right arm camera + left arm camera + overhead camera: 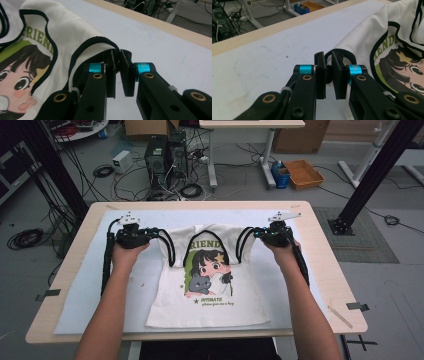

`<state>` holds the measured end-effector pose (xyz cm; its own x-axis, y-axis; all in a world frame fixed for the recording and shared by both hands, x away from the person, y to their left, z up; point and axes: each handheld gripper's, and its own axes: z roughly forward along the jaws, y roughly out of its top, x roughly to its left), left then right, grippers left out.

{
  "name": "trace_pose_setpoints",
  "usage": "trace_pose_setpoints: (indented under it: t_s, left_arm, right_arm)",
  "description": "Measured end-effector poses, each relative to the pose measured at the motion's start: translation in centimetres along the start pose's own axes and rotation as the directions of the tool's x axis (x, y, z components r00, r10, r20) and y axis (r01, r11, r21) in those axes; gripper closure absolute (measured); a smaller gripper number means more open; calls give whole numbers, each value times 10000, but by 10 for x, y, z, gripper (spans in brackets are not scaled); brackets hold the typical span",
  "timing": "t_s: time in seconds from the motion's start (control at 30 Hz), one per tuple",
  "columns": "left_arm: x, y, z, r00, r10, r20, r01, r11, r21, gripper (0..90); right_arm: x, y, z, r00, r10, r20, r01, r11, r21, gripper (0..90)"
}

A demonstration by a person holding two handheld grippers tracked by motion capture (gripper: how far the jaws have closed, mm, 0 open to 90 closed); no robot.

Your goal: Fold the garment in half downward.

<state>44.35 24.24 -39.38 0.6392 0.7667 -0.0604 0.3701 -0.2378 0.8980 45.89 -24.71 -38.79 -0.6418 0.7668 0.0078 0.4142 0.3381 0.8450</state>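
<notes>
Two bare forearms come in from the bottom of the high view, each hand gripping a set of tongs at the shoulders of a white T-shirt (207, 295). It lies front up on a pale mat (85, 285) covering the wooden desk (60, 270), hem toward the person, collar toward the far edge. Black piping edges its neckline and both armholes. Its print shows a dark-haired cartoon girl holding a grey cat on a green ground, with green lettering above and a small line of text below. Cloth near the shoulders is lifted and rumpled; the lower body lies flat. Left tongs (328, 75) are clenched on the black-trimmed edge of one armhole. Right tongs (118, 72) are likewise clamped on the other armhole's trim.
</notes>
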Motion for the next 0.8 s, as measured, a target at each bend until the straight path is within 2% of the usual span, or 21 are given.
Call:
trace_pose_setpoints:
  t_s: [0.07,0.13,0.33,0.4,0.47,0.7,0.8]
  left_arm:
    - [-2,0,-4,9999,72,118,-75,9997,222,822]
    - [-6,0,-9,9998,179,103,-178,9998,-88,821]
    - [-15,-5,-23,9984,449,356,-439,9986,-289,821]
    - [-19,-7,-27,9977,457,502,-448,9988,-201,821]
    - [-23,-9,-32,9968,565,565,-538,9973,-490,821]
    - [-40,-20,-51,9915,930,908,-862,9933,-764,822]
    - [-50,-26,-60,9872,1162,1089,-1079,9910,-796,821]
  right_arm:
    - [4,-2,-5,10000,-38,-79,37,10000,-73,845]
    - [7,-4,-10,9997,-127,-218,124,9998,-129,844]
    - [16,-15,-25,9984,-366,-441,349,9986,-398,844]
    - [18,-19,-30,9977,-456,-495,435,9982,-424,844]
    - [21,-22,-34,9971,-518,-552,493,9977,-459,844]
    - [33,-34,-49,9936,-792,-803,741,9952,-637,843]
    - [38,-42,-57,9921,-853,-917,788,9943,-722,843]
